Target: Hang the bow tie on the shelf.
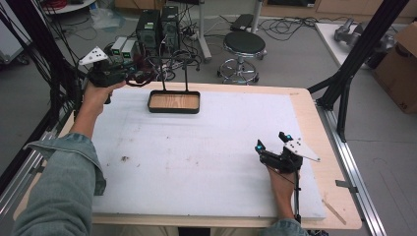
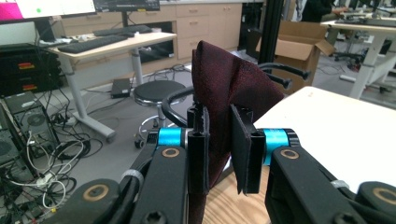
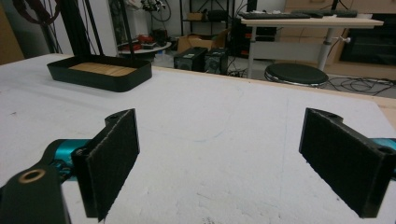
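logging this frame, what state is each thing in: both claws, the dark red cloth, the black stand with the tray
left claw: shut on the dark red cloth, raised by the stand's arms
dark red cloth: pinched, bunched, standing up between the jaws
right claw: open, holding nothing, low over the white mat
black stand: upright at the mat's far edge, wooden tray bare

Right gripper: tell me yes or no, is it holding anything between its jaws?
No, the right gripper has its jaws spread wide apart over the white table cover, with nothing between them.
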The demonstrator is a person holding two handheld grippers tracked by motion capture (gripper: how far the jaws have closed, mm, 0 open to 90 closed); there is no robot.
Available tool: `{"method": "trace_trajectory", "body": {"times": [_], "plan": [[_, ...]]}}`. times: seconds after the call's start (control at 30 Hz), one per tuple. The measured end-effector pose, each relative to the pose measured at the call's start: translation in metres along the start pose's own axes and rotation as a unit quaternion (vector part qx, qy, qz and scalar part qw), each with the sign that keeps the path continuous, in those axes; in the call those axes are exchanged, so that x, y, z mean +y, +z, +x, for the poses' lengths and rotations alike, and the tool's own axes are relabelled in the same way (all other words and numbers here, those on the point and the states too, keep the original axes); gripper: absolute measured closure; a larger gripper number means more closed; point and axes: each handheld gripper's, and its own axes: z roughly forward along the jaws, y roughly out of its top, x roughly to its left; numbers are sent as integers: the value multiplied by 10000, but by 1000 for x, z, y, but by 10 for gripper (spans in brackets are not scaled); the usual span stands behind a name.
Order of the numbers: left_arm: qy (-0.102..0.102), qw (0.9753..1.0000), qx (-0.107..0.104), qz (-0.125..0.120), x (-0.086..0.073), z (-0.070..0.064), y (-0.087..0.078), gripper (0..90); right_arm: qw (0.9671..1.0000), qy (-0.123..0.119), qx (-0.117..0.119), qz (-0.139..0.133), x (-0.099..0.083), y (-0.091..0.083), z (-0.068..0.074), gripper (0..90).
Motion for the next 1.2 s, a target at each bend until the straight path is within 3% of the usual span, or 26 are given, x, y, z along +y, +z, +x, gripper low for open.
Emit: {"method": "trace_trajectory", "body": {"times": [0.23,0.33,0.67,0.8,1.2], "plan": [[-134,9999,31,-92,3,4,5,773,10000,16,-13,10,0,0,0,113],[-83,9999,54,-76,5,4,8,773,10000,20,-8,8,0,0,0,113],[-95,9992,393,63,2,11,20,771,10000,10,1,-3,0,0,0,113],[100,9984,524,189,0,11,21,768,10000,7,20,-10,0,0,0,113],[-5,9983,545,202,-8,15,17,757,10000,-4,17,-6,0,0,0,113]]}}
